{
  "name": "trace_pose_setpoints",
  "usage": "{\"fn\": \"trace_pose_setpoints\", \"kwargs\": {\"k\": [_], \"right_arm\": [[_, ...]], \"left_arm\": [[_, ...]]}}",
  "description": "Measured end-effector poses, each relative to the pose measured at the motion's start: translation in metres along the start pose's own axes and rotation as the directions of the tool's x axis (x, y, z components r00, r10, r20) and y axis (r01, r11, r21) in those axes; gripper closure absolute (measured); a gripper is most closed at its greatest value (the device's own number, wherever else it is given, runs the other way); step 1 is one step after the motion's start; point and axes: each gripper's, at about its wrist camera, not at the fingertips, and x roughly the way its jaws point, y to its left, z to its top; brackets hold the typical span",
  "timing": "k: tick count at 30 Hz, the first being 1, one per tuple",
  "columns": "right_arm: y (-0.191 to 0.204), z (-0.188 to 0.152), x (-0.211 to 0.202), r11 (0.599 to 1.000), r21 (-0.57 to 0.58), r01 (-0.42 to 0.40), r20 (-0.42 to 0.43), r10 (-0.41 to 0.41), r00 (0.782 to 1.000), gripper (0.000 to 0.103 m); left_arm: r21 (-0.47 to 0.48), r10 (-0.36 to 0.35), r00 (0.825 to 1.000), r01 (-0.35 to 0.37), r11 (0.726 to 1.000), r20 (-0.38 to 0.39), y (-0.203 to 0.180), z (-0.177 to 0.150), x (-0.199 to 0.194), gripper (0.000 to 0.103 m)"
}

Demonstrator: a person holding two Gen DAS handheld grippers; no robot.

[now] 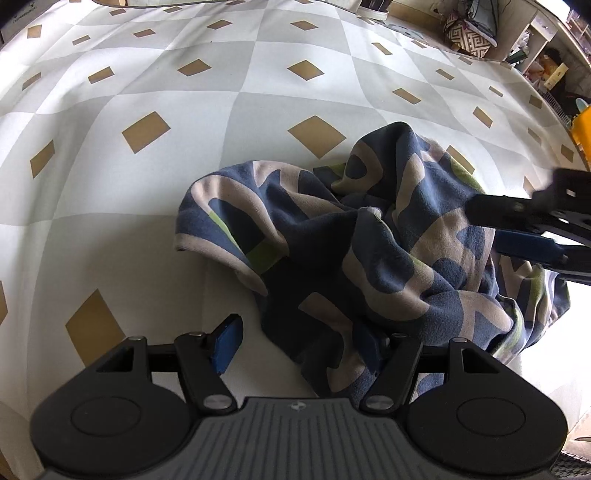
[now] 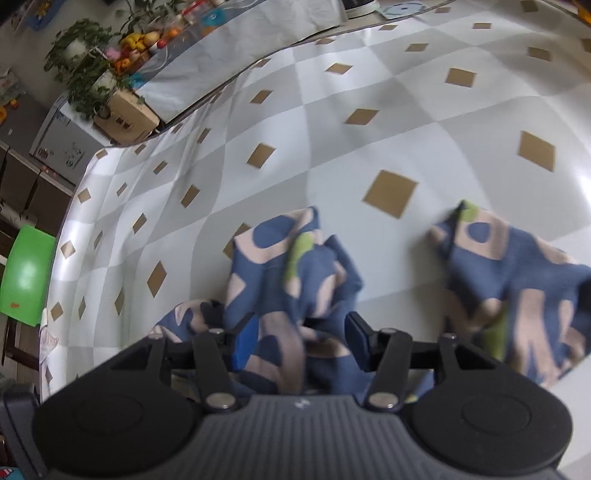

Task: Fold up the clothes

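Observation:
A crumpled garment (image 1: 369, 240), blue with beige shapes and green patches, lies bunched on the checked tablecloth (image 1: 184, 74). At the bottom of the left wrist view my left gripper (image 1: 299, 347) stands open. Its left pad (image 1: 227, 343) is bare and clear of the cloth, while a fold drapes over its right finger. From the right, my right gripper (image 1: 484, 227) reaches into the heap. In the right wrist view the garment (image 2: 295, 280) is bunched between the wide-apart jaws of the right gripper (image 2: 301, 341). A second part of it (image 2: 517, 288) lies to the right.
The tablecloth (image 2: 406, 110) runs far beyond the garment, with its edge at the left. Off the table stand a cardboard box (image 2: 125, 118), potted plants (image 2: 81, 62) and a green seat (image 2: 26, 273). A patterned box (image 1: 467, 35) and shelves sit at the far right.

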Motion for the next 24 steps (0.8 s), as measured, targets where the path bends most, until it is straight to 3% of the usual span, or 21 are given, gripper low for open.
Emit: {"fn": "trace_pose_setpoints", "kwargs": {"k": [8,12,16,24], "right_arm": [[0.022,0.001,0.026,0.998,-0.044,0.045,0.014,-0.044,0.999,0.054],[0.027,0.0,0.031,0.995,-0.073,0.065,0.036,-0.062,0.997,0.081],[0.029,0.001,0.028,0.995,-0.081,0.053,0.07,-0.048,0.996,0.089],[0.047,0.008,0.001,0.974,-0.184,-0.133,0.144,0.161,0.976,0.092]], "left_arm": [[-0.023,-0.03,0.999,0.029,0.999,-0.024,0.007,0.001,0.0,0.038],[-0.049,-0.033,0.999,0.032,0.998,-0.021,0.013,0.005,-0.003,0.038],[-0.116,-0.023,1.0,0.024,0.993,0.006,0.026,0.014,-0.01,0.038],[-0.242,0.023,0.994,0.004,0.97,0.111,0.059,0.034,-0.034,0.038]]}}
